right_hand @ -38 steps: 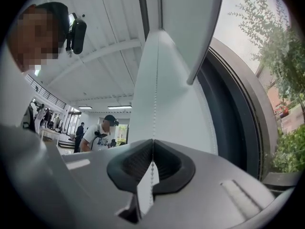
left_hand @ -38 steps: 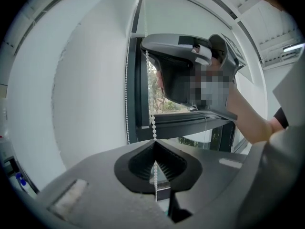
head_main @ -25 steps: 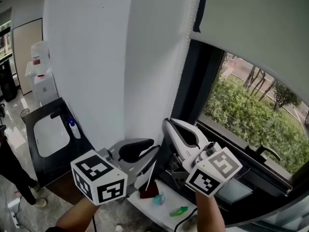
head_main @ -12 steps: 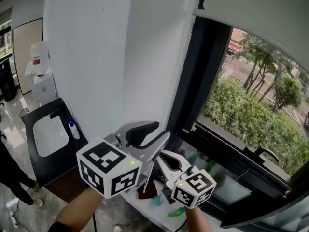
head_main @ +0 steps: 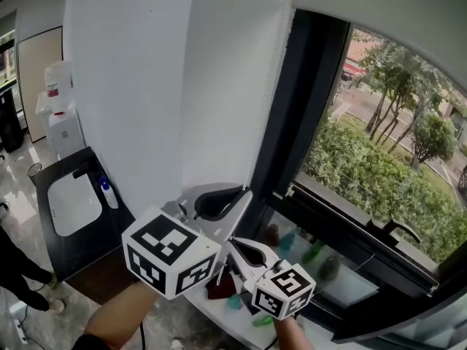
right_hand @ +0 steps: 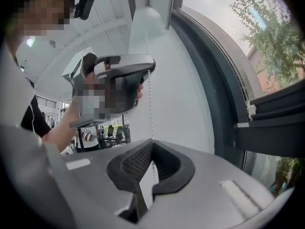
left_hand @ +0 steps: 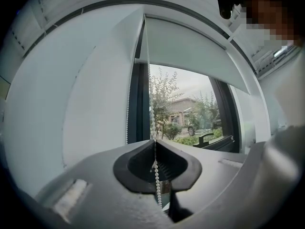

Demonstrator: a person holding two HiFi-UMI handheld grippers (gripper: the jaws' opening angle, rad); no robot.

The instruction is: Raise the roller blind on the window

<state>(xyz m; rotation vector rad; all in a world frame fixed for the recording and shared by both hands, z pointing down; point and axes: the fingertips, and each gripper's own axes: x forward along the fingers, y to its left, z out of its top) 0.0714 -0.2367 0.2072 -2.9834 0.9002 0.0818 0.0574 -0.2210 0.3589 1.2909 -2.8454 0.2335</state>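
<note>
The white roller blind [head_main: 394,6] covers only the top of the window; trees and shrubs show below its hem. Its bead chain [head_main: 280,86] hangs down the frame's left side. My left gripper [head_main: 244,193] is the upper one; its jaws have just been closing and now pinch the bead chain [left_hand: 148,94] in the left gripper [left_hand: 154,141] view. My right gripper [head_main: 232,241] sits just below it, shut on the same bead chain [right_hand: 150,104]. In the right gripper [right_hand: 152,140] view the chain runs straight up to the left gripper [right_hand: 151,72].
A white sill [head_main: 219,308] below the grippers holds small green and dark red items. A black window handle [head_main: 398,228] sticks up on the lower frame. At the left stand a white wall panel [head_main: 131,86], a black counter with a white basin [head_main: 73,203] and a person's legs [head_main: 14,261].
The right gripper has come down with the chain, and the blind's hem has risen toward the top of the view. The left gripper rose slightly, opened, then shut on the chain.
</note>
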